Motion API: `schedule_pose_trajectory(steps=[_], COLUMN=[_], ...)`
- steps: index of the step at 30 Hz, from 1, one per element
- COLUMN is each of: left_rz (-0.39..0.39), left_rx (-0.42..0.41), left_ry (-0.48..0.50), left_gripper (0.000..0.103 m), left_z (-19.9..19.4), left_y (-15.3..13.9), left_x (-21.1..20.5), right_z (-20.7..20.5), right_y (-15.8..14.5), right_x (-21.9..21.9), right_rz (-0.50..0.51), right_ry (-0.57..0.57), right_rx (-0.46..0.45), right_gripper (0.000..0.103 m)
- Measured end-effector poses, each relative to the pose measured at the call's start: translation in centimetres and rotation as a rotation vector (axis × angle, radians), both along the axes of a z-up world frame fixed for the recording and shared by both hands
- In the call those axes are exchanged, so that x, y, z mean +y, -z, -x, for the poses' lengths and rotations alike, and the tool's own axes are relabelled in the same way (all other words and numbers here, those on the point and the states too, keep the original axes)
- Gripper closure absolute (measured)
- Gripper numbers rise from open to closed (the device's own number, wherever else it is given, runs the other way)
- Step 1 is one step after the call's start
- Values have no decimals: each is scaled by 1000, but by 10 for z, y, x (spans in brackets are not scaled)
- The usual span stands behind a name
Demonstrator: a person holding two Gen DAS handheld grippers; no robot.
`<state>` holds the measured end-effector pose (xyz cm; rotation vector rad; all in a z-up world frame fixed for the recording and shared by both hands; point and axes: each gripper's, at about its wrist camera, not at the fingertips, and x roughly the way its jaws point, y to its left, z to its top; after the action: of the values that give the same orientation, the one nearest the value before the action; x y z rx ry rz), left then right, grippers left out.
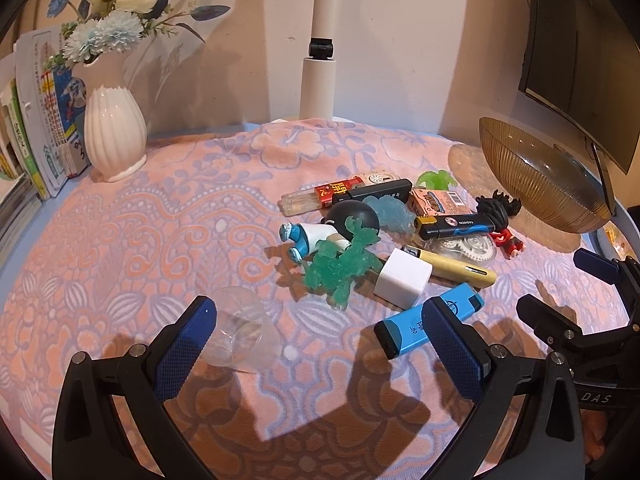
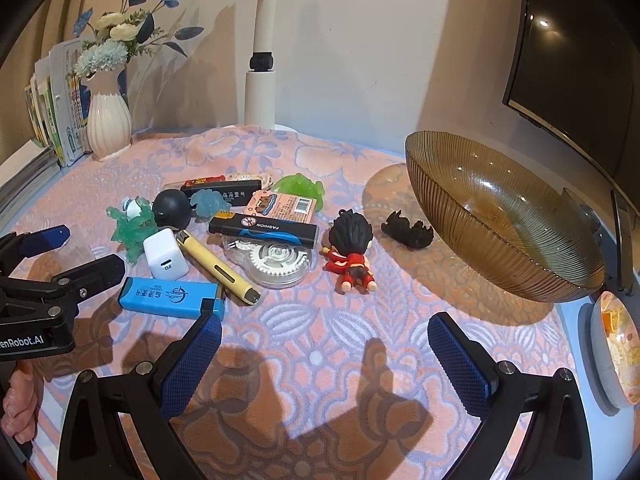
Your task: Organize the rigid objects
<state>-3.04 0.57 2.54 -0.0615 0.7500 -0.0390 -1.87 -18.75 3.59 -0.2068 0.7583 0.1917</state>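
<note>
In the left wrist view, the left gripper [image 1: 316, 344] hangs wide apart and holds nothing, with the blue lighter [image 1: 428, 324] just past one finger beside the toy pile. In the right wrist view, the right gripper [image 2: 324, 344] is wide too, near the tilted glass bowl [image 2: 500, 220]. A clumsy grab might bump it.

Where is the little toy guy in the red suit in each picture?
Left wrist view: the red-suited figurine lies at the right, just left of the amber glass bowl.
Right wrist view: the figurine lies at the centre, right of the correction tape dispenser.
Shared landmark: the amber glass bowl.
</note>
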Motion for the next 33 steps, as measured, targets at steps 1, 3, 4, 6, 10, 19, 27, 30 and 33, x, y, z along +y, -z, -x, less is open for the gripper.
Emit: schedule_pose_trajectory(steps=[1, 3, 4, 6, 10, 19, 27, 30, 33], left_rz=[-2, -7, -9, -10, -14, -15, -15, -16, -11], left_rx=[1, 1, 1, 3, 8, 12, 13, 12, 13], left_ry=[-2, -1, 0, 1, 2, 6, 6, 4, 3], left_gripper=[1, 1, 1, 1, 1, 1, 1, 1, 1], left_z=[0, 1, 0, 1, 0, -1, -1, -1, -1], left_y=[0, 1, 1, 1, 1, 1, 1, 1, 0], left_x=[0, 0, -1, 0, -2, -3, -4, -4, -3], right_z=[0, 1, 0, 0, 0, 0, 0, 0, -1], right_y=[0, -1, -1, 0, 0, 1, 1, 0, 0], right_x=[0, 1, 1, 1, 1, 2, 2, 2, 3], right_rz=[2, 5, 5, 7, 8, 21, 22, 22, 22], right_ry=[-1, -2, -3, -3, -3, -6, -7, -6, -5], right_rx=[-1, -4, -4, -3, -1, -2, 0, 0, 2], right_gripper=[0, 0, 0, 0, 0, 0, 0, 0, 0])
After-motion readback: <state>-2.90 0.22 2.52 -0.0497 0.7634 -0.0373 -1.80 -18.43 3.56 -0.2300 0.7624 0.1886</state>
